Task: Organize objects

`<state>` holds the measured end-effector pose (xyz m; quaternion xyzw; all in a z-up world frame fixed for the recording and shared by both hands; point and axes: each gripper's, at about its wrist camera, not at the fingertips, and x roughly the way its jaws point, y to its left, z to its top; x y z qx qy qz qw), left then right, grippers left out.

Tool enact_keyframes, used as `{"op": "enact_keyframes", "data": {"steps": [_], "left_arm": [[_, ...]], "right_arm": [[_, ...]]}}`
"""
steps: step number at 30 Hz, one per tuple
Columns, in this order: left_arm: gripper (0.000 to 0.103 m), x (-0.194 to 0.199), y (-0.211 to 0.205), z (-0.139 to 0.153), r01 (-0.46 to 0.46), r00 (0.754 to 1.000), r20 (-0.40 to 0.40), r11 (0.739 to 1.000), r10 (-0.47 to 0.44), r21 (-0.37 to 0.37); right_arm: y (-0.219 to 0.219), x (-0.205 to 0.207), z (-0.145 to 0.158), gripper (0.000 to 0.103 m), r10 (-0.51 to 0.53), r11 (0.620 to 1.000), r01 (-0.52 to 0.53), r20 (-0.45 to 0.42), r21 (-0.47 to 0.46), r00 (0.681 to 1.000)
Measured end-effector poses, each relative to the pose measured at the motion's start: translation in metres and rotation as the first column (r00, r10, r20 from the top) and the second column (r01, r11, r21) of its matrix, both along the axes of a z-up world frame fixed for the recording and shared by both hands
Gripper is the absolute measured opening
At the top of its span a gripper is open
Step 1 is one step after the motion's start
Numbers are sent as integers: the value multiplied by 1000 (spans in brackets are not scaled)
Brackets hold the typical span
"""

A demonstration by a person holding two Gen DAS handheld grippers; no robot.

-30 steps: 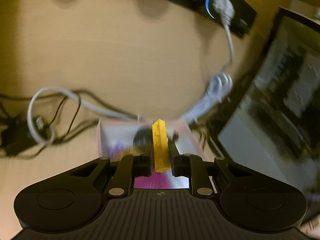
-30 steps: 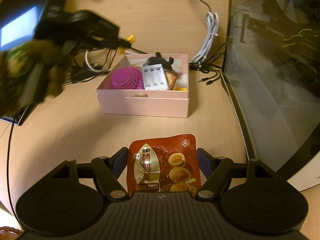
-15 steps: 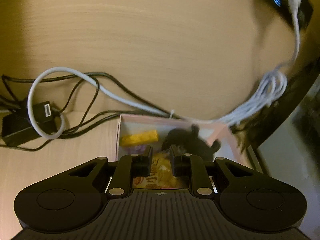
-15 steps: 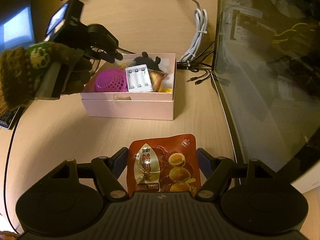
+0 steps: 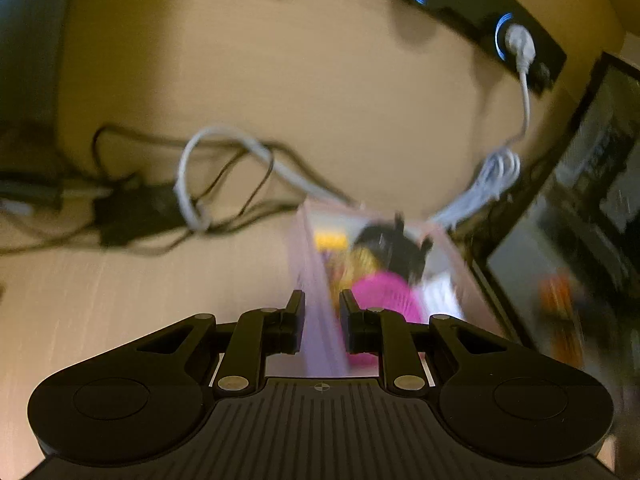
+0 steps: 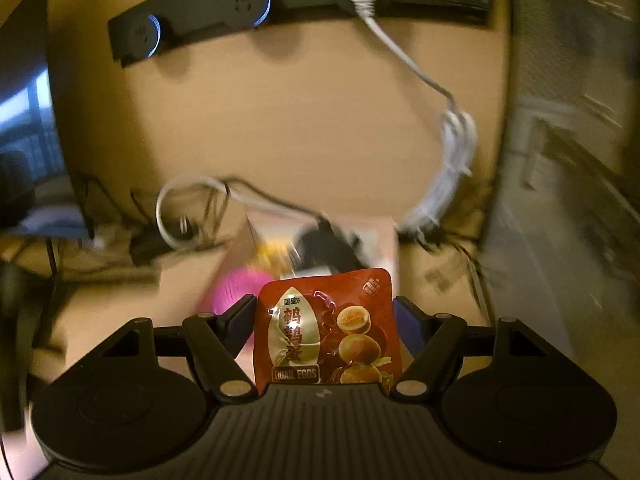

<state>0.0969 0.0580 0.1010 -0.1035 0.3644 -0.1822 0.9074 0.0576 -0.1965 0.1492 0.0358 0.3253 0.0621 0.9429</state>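
Note:
A pink box (image 5: 316, 280) sits on the wooden desk, blurred by motion. Inside it lie a yellow brick (image 5: 330, 240), a black toy (image 5: 394, 248) and a magenta mesh basket (image 5: 386, 296). My left gripper (image 5: 322, 322) hangs over the box's left wall, its jaws a small gap apart and empty. My right gripper (image 6: 325, 326) is shut on a red quail eggs packet (image 6: 330, 328) and holds it just in front of the box (image 6: 386, 240), whose basket (image 6: 236, 288) and black toy (image 6: 328, 240) show behind it.
A black power strip (image 6: 256, 4) runs along the desk's far edge with a white plug and coiled white cable (image 6: 452, 168). Black cables and an adapter (image 5: 132, 212) lie left of the box. A glass-sided computer case (image 6: 568, 160) stands to the right.
My left gripper let go of the yellow brick, which now lies in the box, and pulled back to the left wall. My right gripper carried the packet forward to the box.

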Motion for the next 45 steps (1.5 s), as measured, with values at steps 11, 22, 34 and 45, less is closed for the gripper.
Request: {"op": "enact_keyframes", "data": {"steps": [11, 22, 34, 45], "left_arm": [[20, -12, 9, -21, 33, 995, -94, 999, -36, -35], [21, 21, -37, -31, 66, 991, -123, 995, -58, 68], [80, 32, -9, -40, -128, 981, -130, 983, 145, 131], [95, 47, 1, -44, -141, 976, -148, 980, 161, 138]], "right_arm": [[13, 54, -15, 85, -32, 999, 32, 8, -44, 999], [-23, -14, -65, 60, -85, 988, 68, -117, -137, 990], [10, 15, -79, 60, -12, 987, -8, -122, -158, 992], [19, 27, -80, 61, -27, 985, 10, -94, -170, 995]]}}
